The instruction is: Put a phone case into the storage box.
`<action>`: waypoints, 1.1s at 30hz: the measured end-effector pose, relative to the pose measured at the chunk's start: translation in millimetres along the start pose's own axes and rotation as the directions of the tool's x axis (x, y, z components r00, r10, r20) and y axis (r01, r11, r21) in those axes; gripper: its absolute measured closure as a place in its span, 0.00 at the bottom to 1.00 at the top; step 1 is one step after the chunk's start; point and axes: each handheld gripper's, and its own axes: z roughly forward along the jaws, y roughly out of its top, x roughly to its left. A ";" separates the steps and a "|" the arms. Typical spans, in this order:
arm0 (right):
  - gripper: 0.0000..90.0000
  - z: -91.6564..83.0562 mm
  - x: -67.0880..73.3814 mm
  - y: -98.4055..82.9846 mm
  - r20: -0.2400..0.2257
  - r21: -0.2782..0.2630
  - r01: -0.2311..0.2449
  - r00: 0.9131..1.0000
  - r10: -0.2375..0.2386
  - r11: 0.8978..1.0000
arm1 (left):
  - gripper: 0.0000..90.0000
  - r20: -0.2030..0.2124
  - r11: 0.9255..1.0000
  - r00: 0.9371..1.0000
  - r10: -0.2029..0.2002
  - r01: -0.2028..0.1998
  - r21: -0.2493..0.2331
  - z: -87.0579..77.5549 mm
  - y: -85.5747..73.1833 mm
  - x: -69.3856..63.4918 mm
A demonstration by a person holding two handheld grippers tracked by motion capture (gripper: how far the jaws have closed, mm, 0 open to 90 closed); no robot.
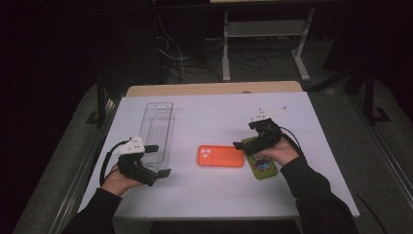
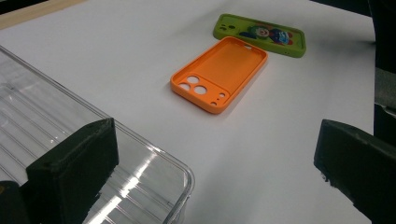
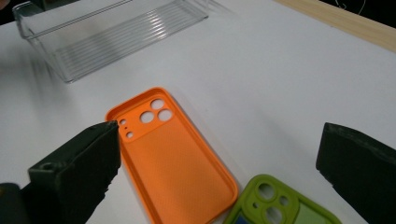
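Observation:
An orange phone case (image 1: 220, 156) lies open side up at the middle of the white table (image 1: 214, 112), also seen in the left gripper view (image 2: 219, 73) and right gripper view (image 3: 173, 158). A green phone case (image 1: 260, 163) with a cartoon print (image 2: 260, 34) lies just to its right (image 3: 280, 205). My right gripper (image 1: 247, 144) hovers open over the two cases (image 3: 219, 168). My left gripper (image 1: 160, 161) stands open at the near end of a clear plastic bin (image 1: 157, 130), one jaw over its corner (image 2: 140, 158).
The clear bin (image 3: 112, 32) runs lengthwise on the left half of the table. A wooden strip (image 1: 214, 89) edges the table's far side. Beyond it stand a desk frame and cables (image 1: 229, 53) on the dark floor.

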 end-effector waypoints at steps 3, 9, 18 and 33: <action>0.00 6.1 -3.6 4.9 0.005 0.004 -0.009 1.000 0.008 1.000 | 0.00 0.000 1.000 1.000 -0.005 0.005 -0.002 1.3 -0.5 -0.7; 0.00 15.8 -6.7 9.4 0.006 0.009 -0.008 1.000 0.008 1.000 | 0.00 -0.003 1.000 1.000 0.016 -0.016 -0.004 1.1 0.0 0.7; 0.00 35.1 -12.4 17.8 0.015 0.027 0.000 1.000 -0.001 1.000 | 0.00 -0.006 1.000 1.000 0.015 -0.015 0.000 0.1 0.3 0.7; 0.38 46.8 -18.8 14.9 0.013 0.109 -0.047 0.999 0.046 0.993 | 0.00 -0.007 1.000 1.000 0.014 -0.014 -0.001 0.2 -0.2 1.0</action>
